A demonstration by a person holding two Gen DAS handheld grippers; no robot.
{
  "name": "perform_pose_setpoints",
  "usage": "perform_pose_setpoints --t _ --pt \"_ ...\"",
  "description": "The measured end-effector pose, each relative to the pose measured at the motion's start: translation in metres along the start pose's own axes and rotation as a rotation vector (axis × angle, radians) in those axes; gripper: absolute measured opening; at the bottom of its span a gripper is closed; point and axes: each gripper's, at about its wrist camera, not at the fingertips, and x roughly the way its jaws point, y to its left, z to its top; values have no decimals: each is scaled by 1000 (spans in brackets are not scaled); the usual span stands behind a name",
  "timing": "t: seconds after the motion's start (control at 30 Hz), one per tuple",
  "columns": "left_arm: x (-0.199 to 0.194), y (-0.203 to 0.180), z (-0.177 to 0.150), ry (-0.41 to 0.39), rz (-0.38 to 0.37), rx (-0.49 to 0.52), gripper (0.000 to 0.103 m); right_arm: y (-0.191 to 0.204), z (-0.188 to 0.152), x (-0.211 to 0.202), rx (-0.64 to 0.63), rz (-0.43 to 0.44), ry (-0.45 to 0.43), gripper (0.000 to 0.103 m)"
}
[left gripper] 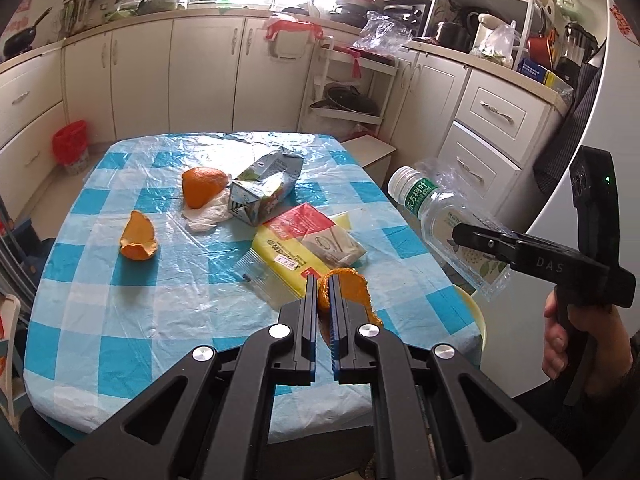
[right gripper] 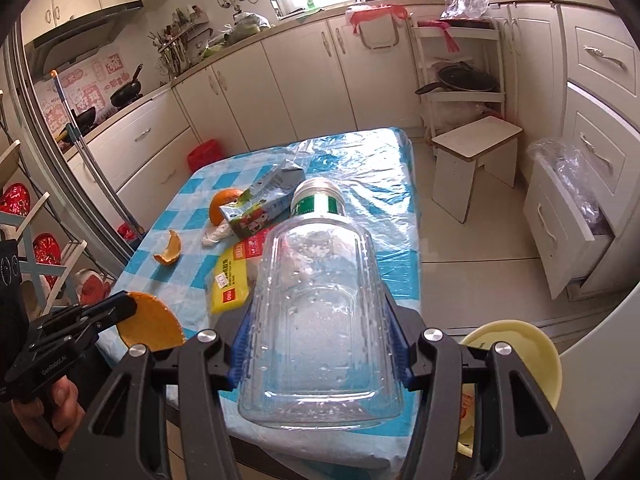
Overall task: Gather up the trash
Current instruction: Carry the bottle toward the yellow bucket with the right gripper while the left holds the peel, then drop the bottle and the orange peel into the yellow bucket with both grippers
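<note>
Above table (left gripper: 120,308), bottle (right gripper: 320,312) between gripper (right gripper: 320,344) fingers.

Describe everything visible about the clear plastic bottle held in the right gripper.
The clear plastic bottle is empty, flat-sided and rectangular in body, with droplets inside, a white screw cap and a green label band at the neck, plus a leaf-printed label lower down. The right gripper is shut on it, blue pads pressing its two sides near the base. It hangs in the air, tilted, cap pointing away from the gripper, over the near right corner of the checked table, touching nothing else.
</note>
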Motion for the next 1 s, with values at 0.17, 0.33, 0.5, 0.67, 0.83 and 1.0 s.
perform_pose_setpoints --t 0.17,0.33,0.5,0.67,0.83,1.0 --pt "8 -34 8 1 -63 35 5 -30 3 -20 3 -144 -11 54" --pt "19 -79 14 -1 -141 84 5 -99 -15 -17 133 -268 119 54" --pt "34 -113 16 9 -190 113 5 -127 -41 16 139 -350 321 55" --pt "50 -137 14 29 -209 132 5 -162 -46 51 186 -441 451 57" --pt "72 -155 9 64 -220 151 5 -172 -10 4 308 -399 176 69" --pt "103 -177 3 111 -225 163 5 -146 19 -58 295 -333 -137 80"
